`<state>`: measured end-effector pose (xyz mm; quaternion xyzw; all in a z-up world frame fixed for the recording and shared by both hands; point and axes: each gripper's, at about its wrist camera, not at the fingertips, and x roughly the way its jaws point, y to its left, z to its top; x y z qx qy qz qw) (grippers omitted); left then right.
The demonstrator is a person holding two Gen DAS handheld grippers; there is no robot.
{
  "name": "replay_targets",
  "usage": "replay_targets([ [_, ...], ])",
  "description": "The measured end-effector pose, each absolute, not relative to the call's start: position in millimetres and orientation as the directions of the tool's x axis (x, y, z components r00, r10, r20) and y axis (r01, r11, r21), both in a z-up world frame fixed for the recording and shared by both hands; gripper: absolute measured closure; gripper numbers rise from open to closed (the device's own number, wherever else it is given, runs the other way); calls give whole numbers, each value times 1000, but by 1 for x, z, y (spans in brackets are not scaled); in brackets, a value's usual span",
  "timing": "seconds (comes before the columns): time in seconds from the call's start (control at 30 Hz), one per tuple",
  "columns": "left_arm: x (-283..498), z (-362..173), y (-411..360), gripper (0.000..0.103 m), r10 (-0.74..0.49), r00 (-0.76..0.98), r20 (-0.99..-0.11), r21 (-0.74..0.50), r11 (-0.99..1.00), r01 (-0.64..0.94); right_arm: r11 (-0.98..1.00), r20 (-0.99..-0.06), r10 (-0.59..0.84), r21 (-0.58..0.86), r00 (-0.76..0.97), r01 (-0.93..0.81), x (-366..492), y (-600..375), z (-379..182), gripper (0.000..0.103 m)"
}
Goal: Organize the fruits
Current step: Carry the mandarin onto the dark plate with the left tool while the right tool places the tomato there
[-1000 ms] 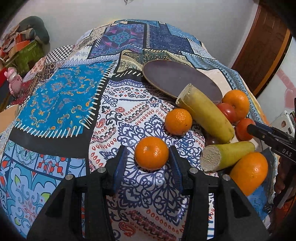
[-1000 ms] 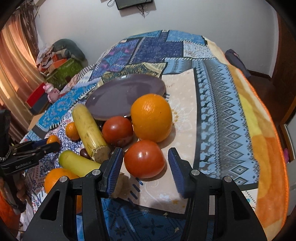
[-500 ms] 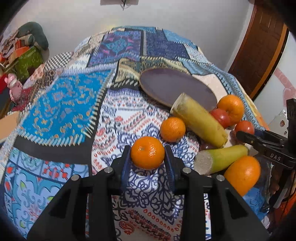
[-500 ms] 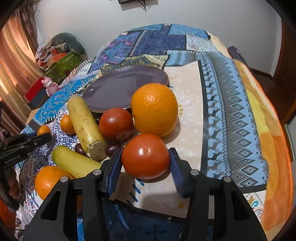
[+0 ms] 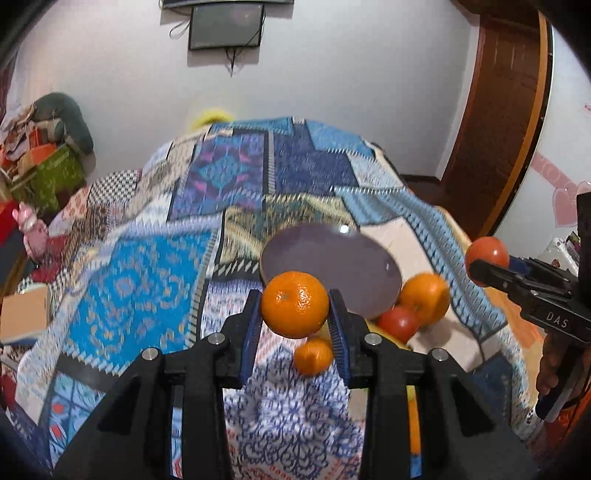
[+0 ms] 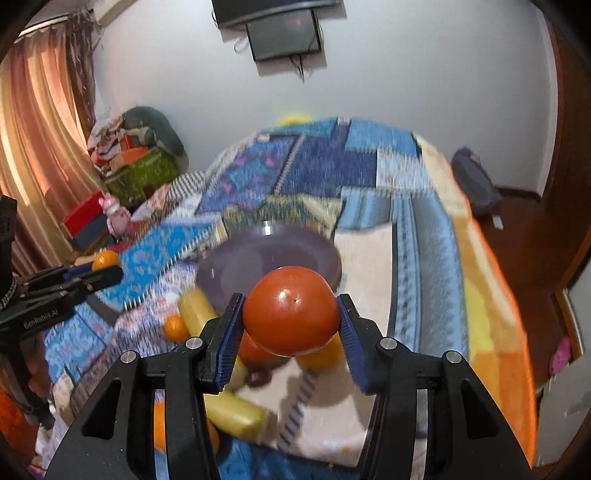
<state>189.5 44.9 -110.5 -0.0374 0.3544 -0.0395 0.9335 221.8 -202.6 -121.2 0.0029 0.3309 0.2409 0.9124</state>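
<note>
My left gripper [image 5: 295, 310] is shut on a small orange mandarin [image 5: 294, 304] and holds it in the air above the patterned bedspread. My right gripper [image 6: 291, 317] is shut on a red tomato [image 6: 291, 310], lifted as well; the same tomato [image 5: 487, 254] shows at the right of the left wrist view. Behind both lies a dark purple plate [image 5: 332, 266], empty. Under the grippers stay a second mandarin [image 5: 313, 356], another tomato [image 5: 398, 324], a large orange [image 5: 424, 297] and yellow-green banana pieces [image 6: 236, 411].
The patchwork bedspread [image 5: 147, 277] covers a bed that drops off on the right toward a wooden door [image 5: 506, 129]. A pile of bags and boxes [image 6: 136, 155] stands by the curtain at the left. A wall screen [image 6: 284, 33] hangs above.
Both grippers closed on their fruits and rose: the mandarin and the tomato left the bedspread. The views tilted up toward the wall.
</note>
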Motion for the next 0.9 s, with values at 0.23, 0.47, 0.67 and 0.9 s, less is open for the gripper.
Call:
replay_targets([
  [0.23, 216, -80, 40, 68, -118, 786, -607, -106, 992, 67, 874, -537, 463, 142, 705, -465, 239, -186, -94, 57],
  [0.47, 253, -66, 37, 68, -111, 801, -589, -95, 993, 68, 856, -529, 488, 133, 694, -500, 265, -162, -92, 57],
  [0.67, 287, -81, 34, 68, -88, 782, -617, -70, 996, 57, 856, -596, 468, 121, 653, -503, 296, -144, -115, 57],
  [0.9, 329, -122, 36, 68, -91, 704, -705, -83, 995, 46, 846, -692, 451, 129, 564, -517, 339, -136, -144, 57],
])
